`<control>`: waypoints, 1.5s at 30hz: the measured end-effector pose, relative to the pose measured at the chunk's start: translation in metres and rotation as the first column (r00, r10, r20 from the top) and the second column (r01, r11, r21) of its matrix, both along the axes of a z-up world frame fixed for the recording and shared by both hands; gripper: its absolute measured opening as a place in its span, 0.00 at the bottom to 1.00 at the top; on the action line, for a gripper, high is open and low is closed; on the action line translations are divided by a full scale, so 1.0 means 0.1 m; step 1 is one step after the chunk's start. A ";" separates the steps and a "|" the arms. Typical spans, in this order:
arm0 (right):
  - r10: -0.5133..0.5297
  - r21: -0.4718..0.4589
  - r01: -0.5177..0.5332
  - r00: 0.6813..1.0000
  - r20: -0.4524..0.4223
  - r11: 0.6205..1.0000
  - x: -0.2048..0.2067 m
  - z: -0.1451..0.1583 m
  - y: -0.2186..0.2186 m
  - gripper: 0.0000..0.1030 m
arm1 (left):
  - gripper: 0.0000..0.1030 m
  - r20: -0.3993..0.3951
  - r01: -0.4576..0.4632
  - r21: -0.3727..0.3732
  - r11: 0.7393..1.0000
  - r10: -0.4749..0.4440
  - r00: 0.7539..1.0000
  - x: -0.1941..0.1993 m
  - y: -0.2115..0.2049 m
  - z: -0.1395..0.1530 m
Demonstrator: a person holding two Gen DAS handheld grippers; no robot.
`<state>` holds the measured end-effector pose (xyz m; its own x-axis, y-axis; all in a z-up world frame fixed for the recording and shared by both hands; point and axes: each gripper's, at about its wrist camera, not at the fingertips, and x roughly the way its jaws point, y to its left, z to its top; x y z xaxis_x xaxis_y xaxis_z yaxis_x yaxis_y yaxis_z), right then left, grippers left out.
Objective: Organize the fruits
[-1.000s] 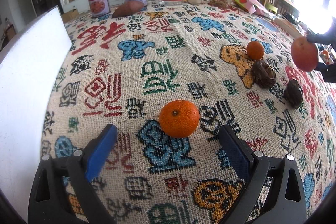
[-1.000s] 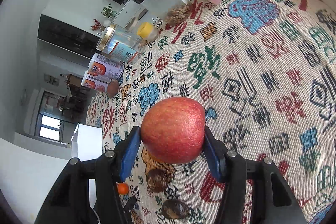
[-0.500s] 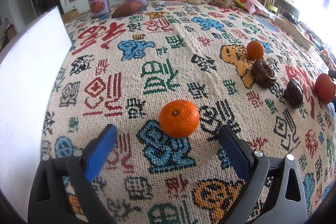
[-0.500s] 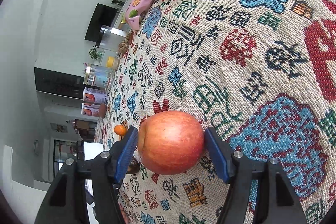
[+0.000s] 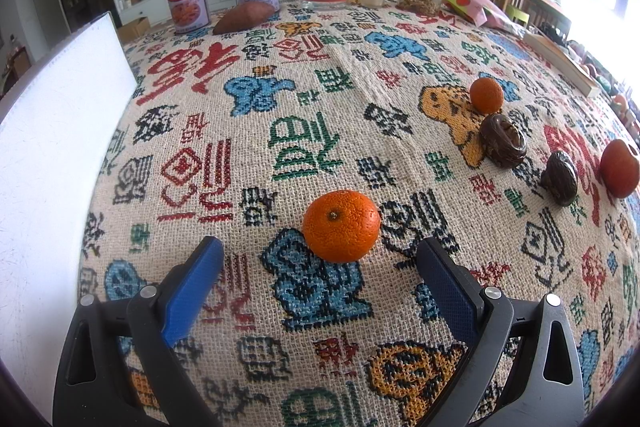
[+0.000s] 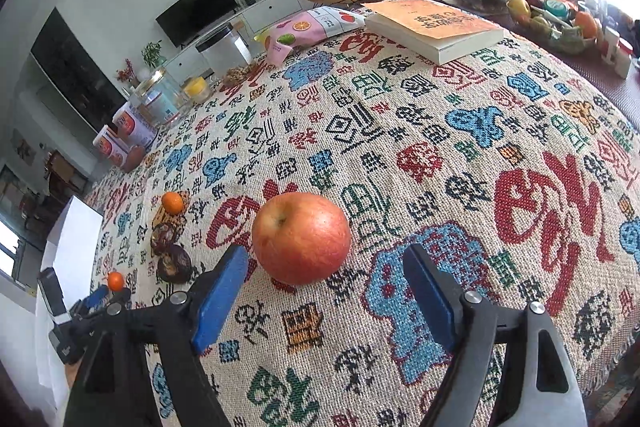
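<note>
So far we have a line forming on the woven tablecloth (image 5: 340, 75): small tangerine (image 5: 486, 95), two dark brown fruits, then the apple (image 6: 301, 238). Our right gripper (image 6: 324, 279) has just been opening, and its pads stand clear of the apple resting just ahead. The big tangerine (image 5: 341, 225) waits unplaced, just ahead of our wide, empty left gripper (image 5: 318, 281).

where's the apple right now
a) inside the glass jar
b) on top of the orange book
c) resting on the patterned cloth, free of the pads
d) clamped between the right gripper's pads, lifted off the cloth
c: the apple sits on the tablecloth just ahead of the right gripper, whose jaws have just been opening and now stand clear of the fruit on both sides.
</note>
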<state>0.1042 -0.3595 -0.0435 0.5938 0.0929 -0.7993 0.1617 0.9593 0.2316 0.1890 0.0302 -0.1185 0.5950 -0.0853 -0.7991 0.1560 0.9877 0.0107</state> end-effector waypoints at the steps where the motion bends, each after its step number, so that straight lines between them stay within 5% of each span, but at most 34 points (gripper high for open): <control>1: 0.044 -0.053 -0.045 0.999 -0.014 0.998 -0.06 -0.02 0.13 0.87 | 0.96 0.000 0.000 -0.001 1.000 0.000 1.000 0.00 0.00 0.00; 5: 0.067 -0.128 -0.076 0.995 -0.069 0.989 -0.05 -0.25 0.46 0.88 | 0.96 0.000 0.000 -0.005 1.000 0.000 1.000 0.00 0.00 0.00; 10: -0.107 -0.012 0.106 0.991 -0.081 0.994 0.04 -0.56 0.43 0.88 | 0.96 0.000 0.000 -0.005 1.000 0.000 1.000 0.00 0.01 0.00; 14: -0.116 -0.127 0.105 0.990 -0.083 0.986 0.12 -0.58 0.56 0.89 | 0.96 0.000 0.000 -0.005 1.000 0.000 1.000 0.00 0.00 0.00; 18: -0.087 -0.206 0.063 0.990 -0.111 0.977 0.17 -0.64 0.68 1.00 | 0.96 -0.001 0.000 -0.005 1.000 0.000 1.000 0.00 0.00 0.00; 45: -0.092 -0.205 0.071 0.991 -0.098 0.976 0.15 -0.65 0.68 1.00 | 0.96 -0.001 0.000 -0.005 1.000 0.000 1.000 0.01 0.00 0.00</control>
<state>0.1192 -0.2910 -0.1086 0.5034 -0.1212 -0.8555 0.2546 0.9670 0.0128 0.1896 0.0306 -0.1186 0.5941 -0.0894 -0.7994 0.1555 0.9878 0.0052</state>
